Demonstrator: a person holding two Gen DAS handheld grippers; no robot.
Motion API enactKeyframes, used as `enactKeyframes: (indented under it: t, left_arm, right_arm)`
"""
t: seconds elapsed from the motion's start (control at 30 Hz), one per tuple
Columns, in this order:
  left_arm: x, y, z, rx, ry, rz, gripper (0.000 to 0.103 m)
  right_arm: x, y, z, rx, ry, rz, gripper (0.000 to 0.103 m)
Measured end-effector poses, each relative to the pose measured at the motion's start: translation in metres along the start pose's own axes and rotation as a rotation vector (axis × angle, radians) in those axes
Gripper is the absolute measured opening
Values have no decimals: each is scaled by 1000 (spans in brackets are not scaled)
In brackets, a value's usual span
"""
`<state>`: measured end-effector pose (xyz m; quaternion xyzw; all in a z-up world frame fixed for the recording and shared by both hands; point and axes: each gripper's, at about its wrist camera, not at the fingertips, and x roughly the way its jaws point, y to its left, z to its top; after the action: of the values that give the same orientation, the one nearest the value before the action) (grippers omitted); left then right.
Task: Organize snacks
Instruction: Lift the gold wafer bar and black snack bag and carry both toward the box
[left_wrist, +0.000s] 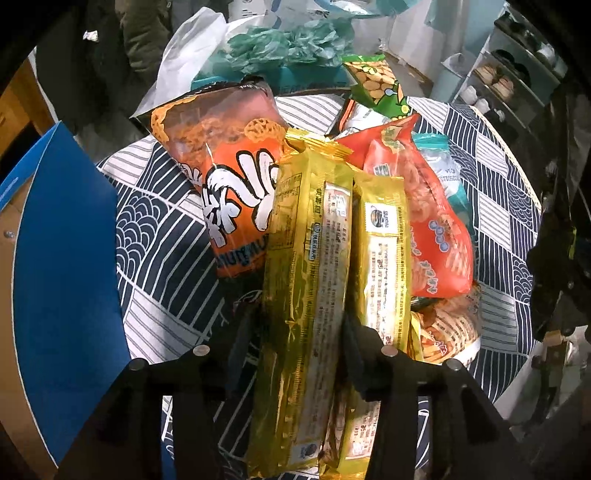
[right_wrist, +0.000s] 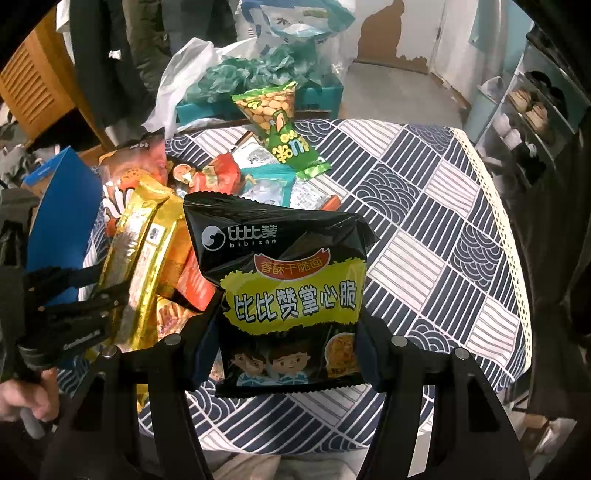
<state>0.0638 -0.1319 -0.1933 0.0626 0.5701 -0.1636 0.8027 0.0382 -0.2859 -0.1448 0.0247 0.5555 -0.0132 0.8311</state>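
Snacks sit piled on the left side of your patterned worktop (right_wrist: 424, 206). Your right tool (right_wrist: 284, 339) is clamped on a black noodle packet (right_wrist: 291, 295), which hides the cloth behind it. Your left tool (left_wrist: 295, 332) has a long gold packet (left_wrist: 306, 295) between its fingers; the jaws are slightly apart, and whether the pads still touch it is hard to tell. A second gold packet (left_wrist: 384, 258) lies just right of it, its near end cut off. An orange bag (left_wrist: 229, 177) and a red bag (left_wrist: 436, 229) are partly covered. The green peanut bag (right_wrist: 280, 122) lies at the far side. A blue box (left_wrist: 66, 277) is cut off at left.
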Motion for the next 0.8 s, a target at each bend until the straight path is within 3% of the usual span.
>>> enactKeyframes:
  t: [0.2,0.4,0.8]
  left_arm:
    - [-11,-7,-5,46,-38,13,28]
    - [-44,-8,-7,55,-128,8,28]
    - [-92,15,-5,-29,-208,6,28]
  right_arm:
    - [-3,6,4,-6,-7,1,63]
    - [-8,16,9,-23,-24,3,63]
    - [-33,54,20,-70,-77,54,63]
